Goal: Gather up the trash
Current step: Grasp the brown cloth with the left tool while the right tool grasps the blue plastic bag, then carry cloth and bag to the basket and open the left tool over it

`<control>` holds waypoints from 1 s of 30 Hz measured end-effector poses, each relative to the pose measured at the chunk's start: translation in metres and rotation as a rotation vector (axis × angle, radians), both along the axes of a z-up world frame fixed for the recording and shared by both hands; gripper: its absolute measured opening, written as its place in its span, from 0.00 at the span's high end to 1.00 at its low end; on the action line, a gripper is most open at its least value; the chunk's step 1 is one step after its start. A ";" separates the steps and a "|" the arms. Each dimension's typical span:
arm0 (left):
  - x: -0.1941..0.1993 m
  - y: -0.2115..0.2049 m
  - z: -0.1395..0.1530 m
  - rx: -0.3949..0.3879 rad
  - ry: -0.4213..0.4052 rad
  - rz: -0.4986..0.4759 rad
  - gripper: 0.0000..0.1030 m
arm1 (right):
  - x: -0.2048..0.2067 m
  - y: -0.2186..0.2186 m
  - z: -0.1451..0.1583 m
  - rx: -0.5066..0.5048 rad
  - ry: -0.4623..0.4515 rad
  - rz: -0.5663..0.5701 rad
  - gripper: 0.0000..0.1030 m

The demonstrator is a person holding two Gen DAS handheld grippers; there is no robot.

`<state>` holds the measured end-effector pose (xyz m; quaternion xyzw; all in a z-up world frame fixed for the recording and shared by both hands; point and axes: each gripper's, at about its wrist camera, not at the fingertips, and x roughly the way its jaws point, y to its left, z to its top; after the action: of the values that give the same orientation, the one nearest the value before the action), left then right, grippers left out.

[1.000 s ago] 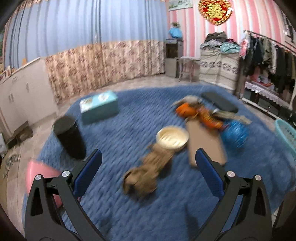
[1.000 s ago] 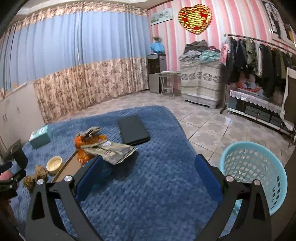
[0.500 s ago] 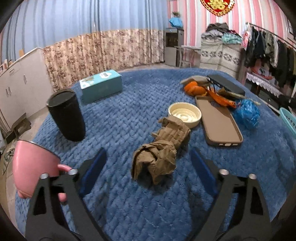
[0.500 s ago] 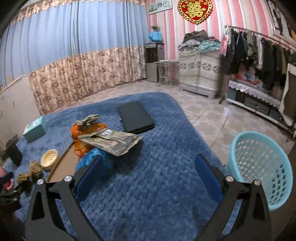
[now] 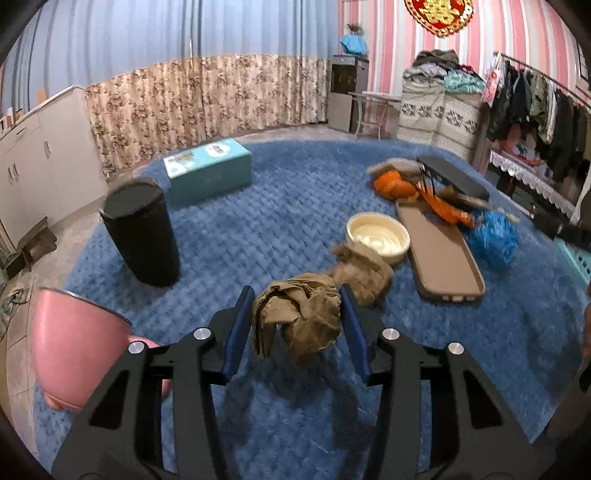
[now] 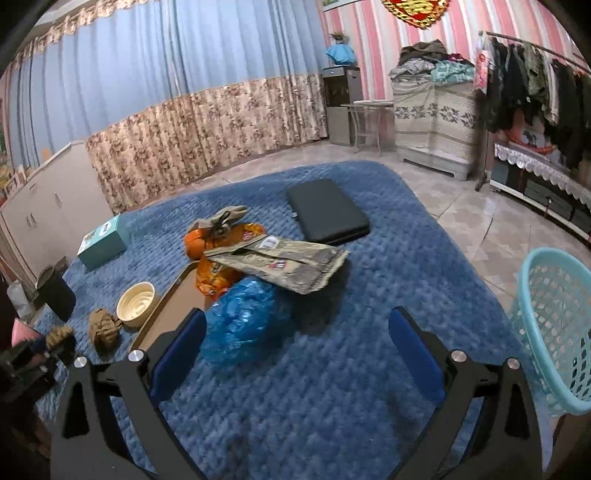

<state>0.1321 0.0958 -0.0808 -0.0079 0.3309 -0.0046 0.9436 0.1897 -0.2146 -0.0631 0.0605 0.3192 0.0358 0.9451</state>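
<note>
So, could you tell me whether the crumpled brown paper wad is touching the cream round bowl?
Touching: the left wrist view shows the crumpled brown paper wad with its far end against the cream round bowl's near rim.

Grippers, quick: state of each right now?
Left gripper: just been closing around the crumpled brown paper; grip not certain.
Right gripper: open, empty.

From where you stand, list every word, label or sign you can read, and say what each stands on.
None can be read.
Teal box: printed label, too blurred.
Crumpled wrapper: small labels, too small.
Orange packet: print, illegible.
Red-and-gold wall ornament: cut off, unreadable.
</note>
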 end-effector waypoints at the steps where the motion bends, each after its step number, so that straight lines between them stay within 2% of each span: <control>1: 0.001 0.002 0.005 -0.001 -0.013 0.006 0.56 | 0.002 0.004 -0.001 -0.007 0.004 0.009 0.06; 5: 0.007 0.008 0.018 -0.001 -0.044 0.022 0.56 | 0.012 0.025 -0.010 -0.065 0.029 0.040 0.08; 6: 0.010 0.010 0.021 -0.004 -0.047 0.027 0.56 | 0.014 0.028 -0.012 -0.073 0.034 0.045 0.12; 8: 0.014 0.014 0.024 -0.019 -0.047 0.033 0.56 | 0.022 0.034 -0.018 -0.079 0.052 0.068 0.26; 10: 0.017 0.017 0.025 -0.025 -0.044 0.036 0.56 | 0.029 0.036 -0.025 -0.071 0.082 0.093 0.53; 13: 0.018 0.017 0.025 -0.023 -0.046 0.042 0.56 | 0.031 0.030 -0.028 -0.016 0.097 0.133 0.65; 16: 0.019 0.016 0.025 -0.038 -0.046 0.045 0.56 | 0.024 0.021 -0.020 -0.004 0.070 0.144 0.70; 22: 0.019 -0.001 0.037 -0.019 -0.080 0.018 0.56 | 0.006 -0.009 0.002 0.043 0.014 0.122 0.72; 30: 0.024 -0.041 0.066 -0.016 -0.139 -0.050 0.56 | -0.017 -0.037 0.023 -0.010 -0.047 0.106 0.72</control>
<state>0.1562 0.0548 -0.0148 -0.0070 0.2645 -0.0313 0.9638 0.1731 -0.2513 -0.0396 0.0380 0.2999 0.0857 0.9493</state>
